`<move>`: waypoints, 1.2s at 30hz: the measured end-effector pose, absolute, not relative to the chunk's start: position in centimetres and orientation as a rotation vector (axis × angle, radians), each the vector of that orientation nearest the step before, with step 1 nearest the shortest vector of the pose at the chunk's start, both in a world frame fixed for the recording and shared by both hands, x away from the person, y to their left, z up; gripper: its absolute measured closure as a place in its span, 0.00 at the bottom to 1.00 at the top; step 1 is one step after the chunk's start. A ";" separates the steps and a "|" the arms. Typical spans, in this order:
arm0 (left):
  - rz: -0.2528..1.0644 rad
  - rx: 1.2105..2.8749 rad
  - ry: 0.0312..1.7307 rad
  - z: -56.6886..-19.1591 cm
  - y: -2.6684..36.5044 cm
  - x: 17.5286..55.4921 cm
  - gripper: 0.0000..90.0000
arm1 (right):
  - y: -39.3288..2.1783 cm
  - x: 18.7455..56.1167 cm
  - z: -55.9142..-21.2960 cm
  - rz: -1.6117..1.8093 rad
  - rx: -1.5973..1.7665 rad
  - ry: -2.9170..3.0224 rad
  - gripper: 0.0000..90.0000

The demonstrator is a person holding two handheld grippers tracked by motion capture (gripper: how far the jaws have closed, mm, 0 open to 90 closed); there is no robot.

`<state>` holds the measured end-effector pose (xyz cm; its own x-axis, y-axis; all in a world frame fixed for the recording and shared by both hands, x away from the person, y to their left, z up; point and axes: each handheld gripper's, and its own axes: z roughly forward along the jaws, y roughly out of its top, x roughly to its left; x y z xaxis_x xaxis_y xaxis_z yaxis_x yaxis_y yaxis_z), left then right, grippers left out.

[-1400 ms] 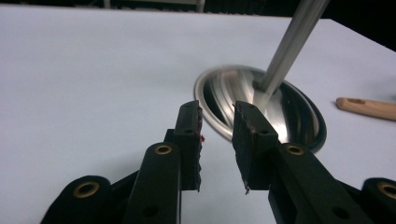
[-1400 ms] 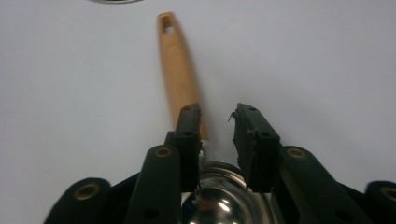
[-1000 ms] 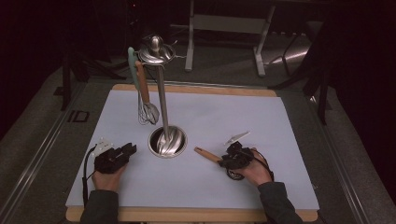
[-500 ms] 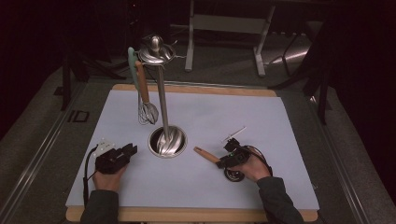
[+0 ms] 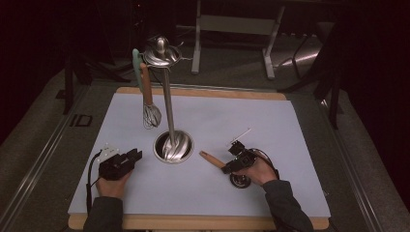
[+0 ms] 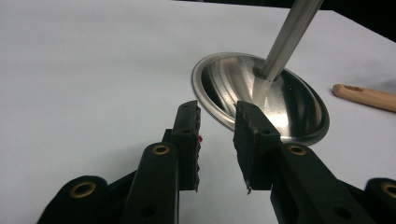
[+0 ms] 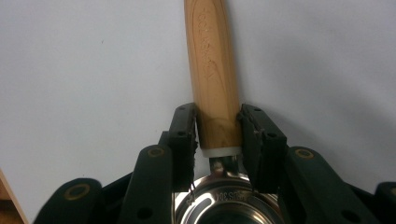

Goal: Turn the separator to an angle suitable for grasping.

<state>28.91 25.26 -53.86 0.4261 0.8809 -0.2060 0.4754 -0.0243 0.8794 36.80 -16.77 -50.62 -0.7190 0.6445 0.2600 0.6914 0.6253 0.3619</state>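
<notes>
In the high view, the right gripper (image 5: 238,162) lies low on the pale mat (image 5: 290,125), its jaws set around a wooden-handled ladle (image 5: 212,158): the light wood handle sticks out beyond the fingertips toward the round steel base (image 5: 173,146) of the utensil stand, while the shiny bowl end sits back under the hand, close to the wrist. The left gripper (image 5: 133,157) rests on the other side of that base, pointing at it, with nothing between its jaws. A whisk (image 5: 151,115) hangs from the stand's top, well apart from both grippers. In the left gripper view, the two black fingers (image 6: 187,140) stand partly open with bare mat in the gap; the steel base (image 6: 261,95) lies just ahead of the tips, and the handle's end (image 6: 364,95) shows farther off to the right. In the right gripper view, the jaws are about half closed on the ladle's handle (image 7: 212,79), both pads pressed against the lower end of the wood just above a white collar. The grain-marked wood runs straight out past the fingertips, and the stamped steel bowl (image 7: 229,205) sits behind them, between the jaw arms.
</notes>
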 end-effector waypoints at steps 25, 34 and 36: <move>0.502 1.658 1.199 -53.9 25.2 28.8 0.78 | -15.3 36.3 -50.2 -0.579 -1.140 -2.835 0.76; 0.498 1.657 1.200 -53.9 25.2 28.8 0.78 | -14.7 36.1 -50.2 -0.658 -1.150 -2.791 0.79; 0.497 1.657 1.199 -53.9 25.2 28.8 0.78 | -14.7 36.2 -50.1 -0.678 -1.150 -2.786 0.79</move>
<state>28.78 25.23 -53.88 0.4262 0.8800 -0.2095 0.4734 -0.0196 0.8806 36.17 -14.72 -50.06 -0.7218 0.6594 0.2103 0.6823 0.6269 0.3761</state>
